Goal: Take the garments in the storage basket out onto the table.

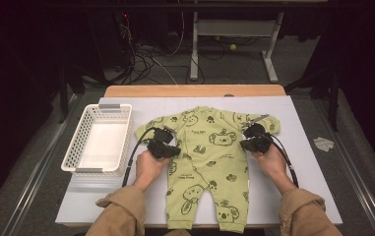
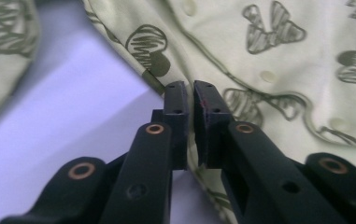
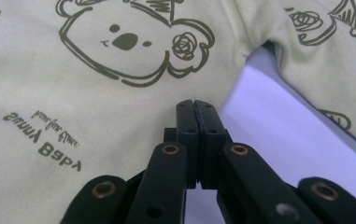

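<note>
Pale green cotton baby romper [image 1: 209, 162] with koala prints, lying flat mid-table.
Left gripper [image 2: 189, 93] pinching its side edge; right gripper [image 3: 195, 109] pinching the opposite edge.

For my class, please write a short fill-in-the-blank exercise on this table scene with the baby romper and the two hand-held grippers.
1. The green baby romper is printed with ____ faces.
2. The white basket stands to the ____ of the romper in the high view.
3. The left gripper has its jaws closed on the romper's ____.
4. The sheet under the romper is ____ in colour.

Missing words: koala; left; edge; white
</note>
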Tool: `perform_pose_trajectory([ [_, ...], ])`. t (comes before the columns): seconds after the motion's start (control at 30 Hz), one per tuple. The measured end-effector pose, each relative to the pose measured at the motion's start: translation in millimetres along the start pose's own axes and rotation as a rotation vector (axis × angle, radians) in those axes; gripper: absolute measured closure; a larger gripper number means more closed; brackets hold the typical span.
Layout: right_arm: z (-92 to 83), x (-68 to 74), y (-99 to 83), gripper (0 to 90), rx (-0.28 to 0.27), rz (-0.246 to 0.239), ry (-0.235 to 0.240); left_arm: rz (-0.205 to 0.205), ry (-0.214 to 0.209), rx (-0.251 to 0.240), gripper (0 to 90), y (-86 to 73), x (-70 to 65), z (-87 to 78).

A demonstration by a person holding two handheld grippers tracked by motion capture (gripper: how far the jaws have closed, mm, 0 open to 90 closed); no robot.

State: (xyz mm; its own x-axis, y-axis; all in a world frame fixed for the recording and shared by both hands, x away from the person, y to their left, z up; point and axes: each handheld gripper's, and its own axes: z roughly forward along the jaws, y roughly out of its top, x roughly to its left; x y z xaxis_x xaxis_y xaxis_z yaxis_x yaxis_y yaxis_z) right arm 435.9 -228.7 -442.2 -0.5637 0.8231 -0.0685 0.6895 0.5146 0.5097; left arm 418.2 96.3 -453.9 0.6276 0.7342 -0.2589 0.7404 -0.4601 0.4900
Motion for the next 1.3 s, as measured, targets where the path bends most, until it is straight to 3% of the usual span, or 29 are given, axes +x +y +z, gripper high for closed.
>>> perform_pose_trajectory([
  [0.13,-5.9,1.3,-6.6,90.0,0.02,-0.016,-0.021,0.02,-0.033,0.005,81.8,-7.6,-5.9,-2.0],
  [0.27,-10.1,3.1,-14.5,90.0,0.018,-0.015,-0.023,0.027,-0.002,-0.022,79.5,-10.2,-4.9,-3.0],
  [0.47,-10.4,1.1,-19.2,85.4,-0.026,0.016,0.008,0.006,0.0,-0.045,75.2,-8.0,3.6,-2.7],
  [0.67,-7.3,2.3,-16.5,90.0,-0.027,0.006,-0.02,0.016,0.033,-0.013,81.6,7.8,6.3,2.1],
  [0.8,-7.0,2.3,-14.2,89.2,-0.026,0.007,-0.017,0.003,0.037,-0.026,81.2,10.9,9.3,0.6],
  [0.9,-9.5,2.3,-15.7,87.5,-0.033,0.006,-0.005,0.006,0.031,-0.05,76.1,10.6,9.2,-5.2],
  [1.03,-13.6,1.8,-15.8,86.3,-0.05,0.005,0.002,-0.027,0.025,-0.094,68.0,12.9,13.6,-13.0],
  [1.17,-19.5,0.1,-16.4,84.3,-0.078,0.018,0.012,-0.039,0.057,-0.085,65.3,21.3,18.0,-13.4],
  [1.3,-18.3,-2.8,-18.4,84.3,-0.072,0.03,0.017,-0.048,0.094,-0.051,65.4,36.5,20.7,-2.2],
])
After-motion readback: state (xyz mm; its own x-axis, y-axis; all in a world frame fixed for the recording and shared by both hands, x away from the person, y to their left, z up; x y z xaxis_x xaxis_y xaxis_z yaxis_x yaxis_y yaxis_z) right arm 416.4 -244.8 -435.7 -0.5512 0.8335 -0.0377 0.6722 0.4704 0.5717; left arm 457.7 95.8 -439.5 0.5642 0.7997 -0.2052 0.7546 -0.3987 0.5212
